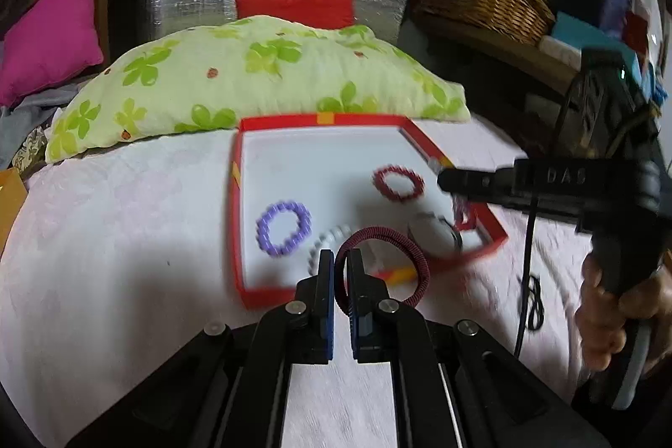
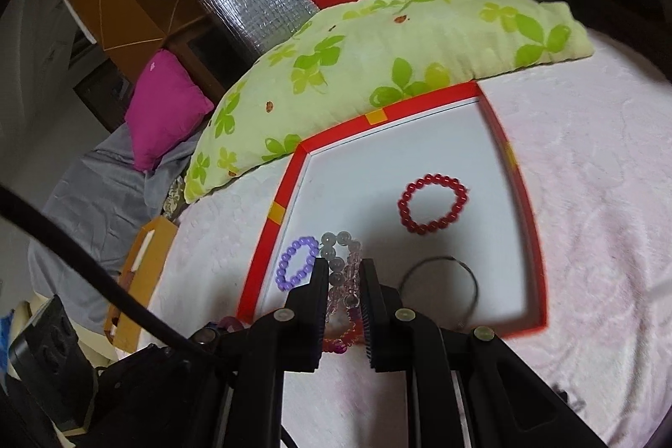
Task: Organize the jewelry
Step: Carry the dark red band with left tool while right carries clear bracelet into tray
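Over the red-rimmed tray (image 1: 321,119), my left gripper (image 1: 341,271) pinches a maroon hair tie (image 1: 413,250); my right gripper (image 2: 344,280) seemingly clamps a clear bead bracelet (image 2: 338,265). Purple bracelet (image 2: 296,267), red bracelet (image 2: 432,202), thin bangle (image 2: 441,284) already inside; two pieces left.

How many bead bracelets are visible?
4. In the red box: purple bracelet at its left wall, clear bracelet beside it, red bracelet in the middle. A mixed-bead bracelet hangs in the right gripper, partly hidden.

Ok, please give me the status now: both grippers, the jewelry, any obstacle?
Left hand-held gripper shut on dark red elastic hair band. Right hand-held gripper shut on clear beaded bracelet. Red shallow box holds the rest. No obstacle.
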Available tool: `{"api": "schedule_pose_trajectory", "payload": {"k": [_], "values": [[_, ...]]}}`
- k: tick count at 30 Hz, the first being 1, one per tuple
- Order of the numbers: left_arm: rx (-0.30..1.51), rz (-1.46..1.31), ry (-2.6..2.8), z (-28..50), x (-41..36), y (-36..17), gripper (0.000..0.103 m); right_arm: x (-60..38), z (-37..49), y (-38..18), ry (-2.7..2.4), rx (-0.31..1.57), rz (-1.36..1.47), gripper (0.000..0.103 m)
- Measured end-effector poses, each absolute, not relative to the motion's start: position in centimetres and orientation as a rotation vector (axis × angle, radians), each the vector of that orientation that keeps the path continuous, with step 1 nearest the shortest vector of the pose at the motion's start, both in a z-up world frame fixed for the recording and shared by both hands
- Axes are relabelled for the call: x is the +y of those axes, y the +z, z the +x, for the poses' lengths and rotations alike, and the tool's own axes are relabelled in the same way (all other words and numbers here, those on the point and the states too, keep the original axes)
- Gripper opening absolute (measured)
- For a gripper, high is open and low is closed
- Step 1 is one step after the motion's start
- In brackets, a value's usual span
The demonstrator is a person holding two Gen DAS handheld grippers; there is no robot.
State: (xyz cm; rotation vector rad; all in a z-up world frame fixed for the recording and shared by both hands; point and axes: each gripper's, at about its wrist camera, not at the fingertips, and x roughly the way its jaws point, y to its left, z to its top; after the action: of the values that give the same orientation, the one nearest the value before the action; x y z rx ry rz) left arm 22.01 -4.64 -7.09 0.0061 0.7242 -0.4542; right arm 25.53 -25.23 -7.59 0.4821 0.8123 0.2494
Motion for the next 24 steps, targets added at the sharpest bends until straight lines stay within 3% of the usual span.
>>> {"api": "schedule_pose_trajectory", "payload": {"k": [14, 24], "values": [[0.782, 0.073, -0.344, 34.1, -5.7, -8.8, 0.006, -24.9, 36.0, -9.8, 0.24, 0.871, 0.593, 0.016], [0.87, 0.11, -0.311, 38.2, -6.2, -11.3, 0.006, -24.3, 40.3, -12.0, 0.17, 0.926, 0.598, 0.019]]}}
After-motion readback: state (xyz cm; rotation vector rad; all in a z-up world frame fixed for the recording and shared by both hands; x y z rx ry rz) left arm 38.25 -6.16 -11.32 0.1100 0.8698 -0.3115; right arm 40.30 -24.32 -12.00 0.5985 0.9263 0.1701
